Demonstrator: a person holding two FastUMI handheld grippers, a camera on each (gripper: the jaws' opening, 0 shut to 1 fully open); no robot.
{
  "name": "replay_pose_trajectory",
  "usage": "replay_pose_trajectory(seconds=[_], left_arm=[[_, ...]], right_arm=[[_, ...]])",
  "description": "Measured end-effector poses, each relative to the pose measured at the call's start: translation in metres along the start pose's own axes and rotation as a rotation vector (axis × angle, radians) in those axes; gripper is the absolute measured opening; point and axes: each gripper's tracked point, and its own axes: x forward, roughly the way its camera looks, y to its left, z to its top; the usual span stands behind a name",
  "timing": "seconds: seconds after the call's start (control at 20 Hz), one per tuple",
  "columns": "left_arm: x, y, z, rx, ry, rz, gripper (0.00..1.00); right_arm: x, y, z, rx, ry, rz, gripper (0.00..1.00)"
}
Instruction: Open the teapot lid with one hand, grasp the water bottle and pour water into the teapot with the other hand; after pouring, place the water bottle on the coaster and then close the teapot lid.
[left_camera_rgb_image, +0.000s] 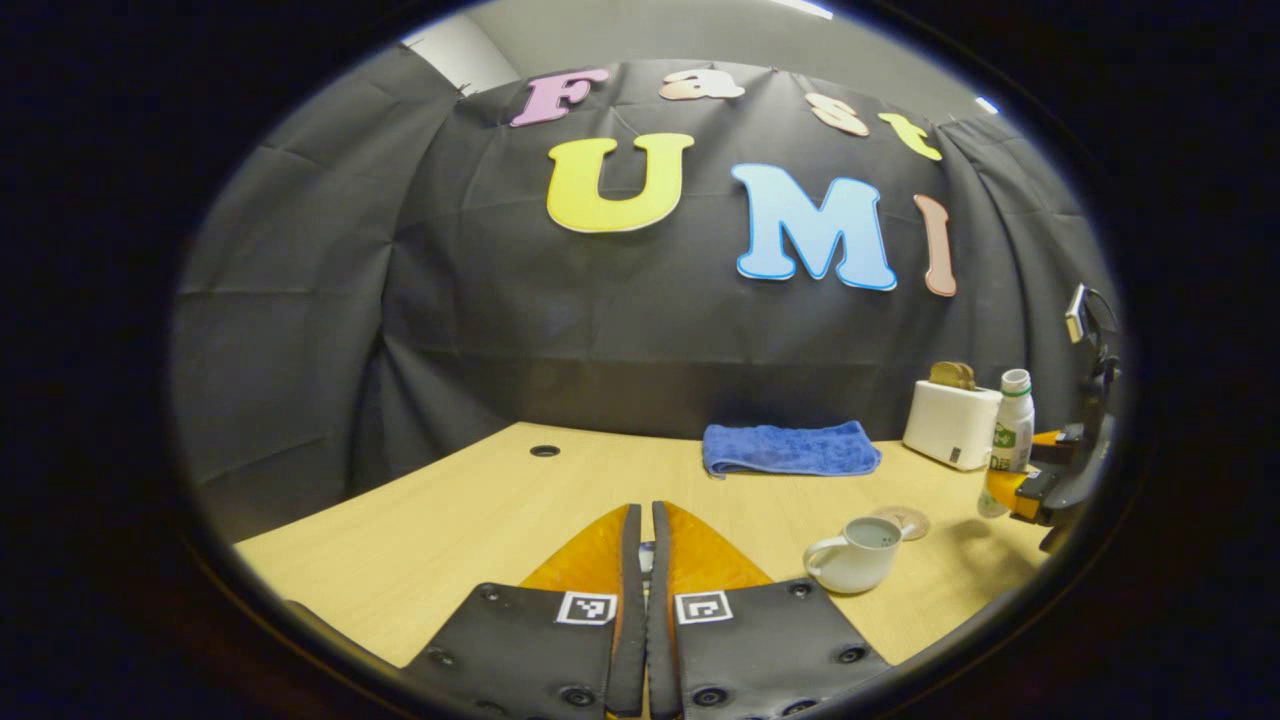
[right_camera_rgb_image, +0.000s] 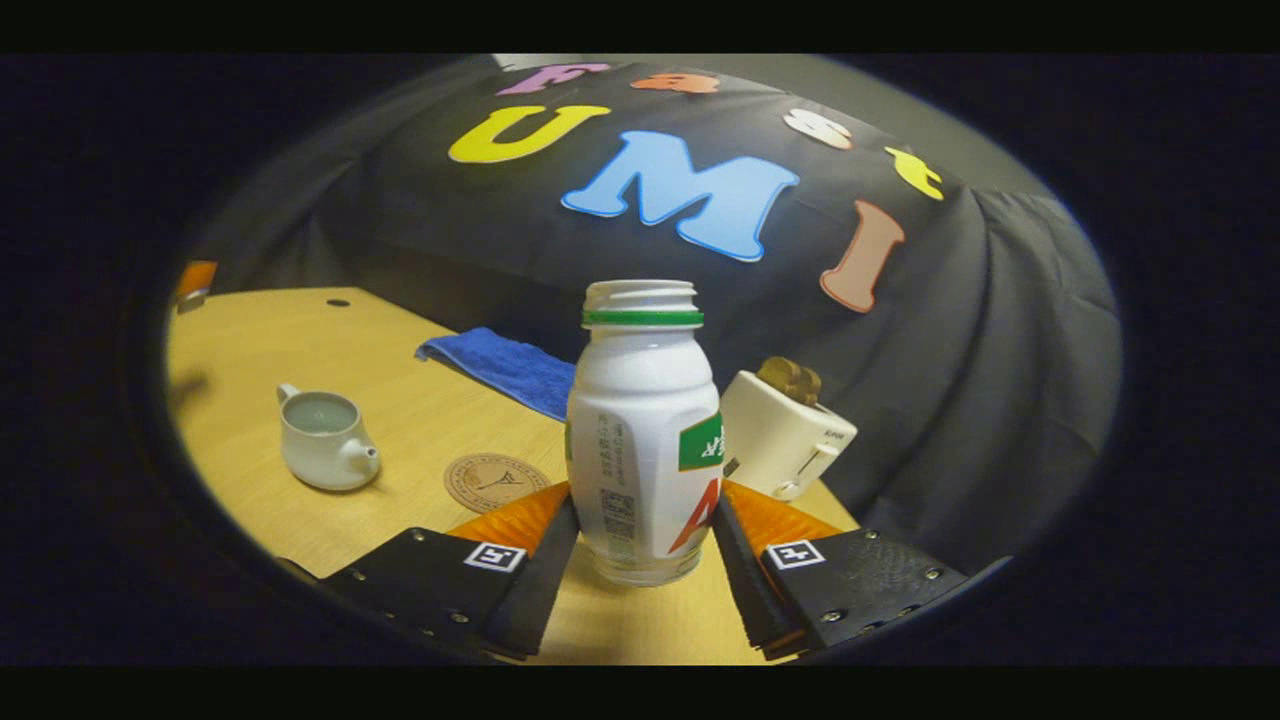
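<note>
A white teapot (left_camera_rgb_image: 855, 555) (right_camera_rgb_image: 320, 440) stands lidless on the wooden table, its mouth showing. My left gripper (left_camera_rgb_image: 645, 512) is held left of the teapot, with its fingers pressed almost together. A small pale piece, apparently the teapot lid (left_camera_rgb_image: 647, 552), is pinched between them. My right gripper (right_camera_rgb_image: 645, 495) (left_camera_rgb_image: 1040, 485) is shut on the lower body of a white water bottle (right_camera_rgb_image: 645, 440) (left_camera_rgb_image: 1012, 430). The bottle is uncapped and upright, its base close to the table top. A round cork coaster (right_camera_rgb_image: 495, 480) (left_camera_rgb_image: 905, 520) lies between bottle and teapot.
A folded blue towel (left_camera_rgb_image: 790, 448) (right_camera_rgb_image: 500, 365) lies at the back by the black cloth wall. A white toaster (left_camera_rgb_image: 950, 420) (right_camera_rgb_image: 785, 435) with bread in it stands behind the bottle. A cable hole (left_camera_rgb_image: 545, 451) sits in the table's far left.
</note>
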Motion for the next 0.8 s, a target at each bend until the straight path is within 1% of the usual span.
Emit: replay_pose_trajectory(seconds=[0.2, 0.55, 0.8], left_arm=[[-0.002, 0.004, -0.003, -0.004, 0.005, 0.001, 0.07], [-0.002, 0.008, -0.011, -0.020, 0.019, 0.005, 0.07], [-0.007, 0.019, -0.020, -0.034, 0.026, 0.010, 0.07]], right_arm=[[0.005, 0.009, 0.015, -0.197, -0.009, -0.024, 0.73], [0.009, 0.030, 0.027, -0.513, -0.027, -0.062, 0.73], [0.009, 0.048, 0.035, -0.683, -0.057, -0.069, 0.72]])
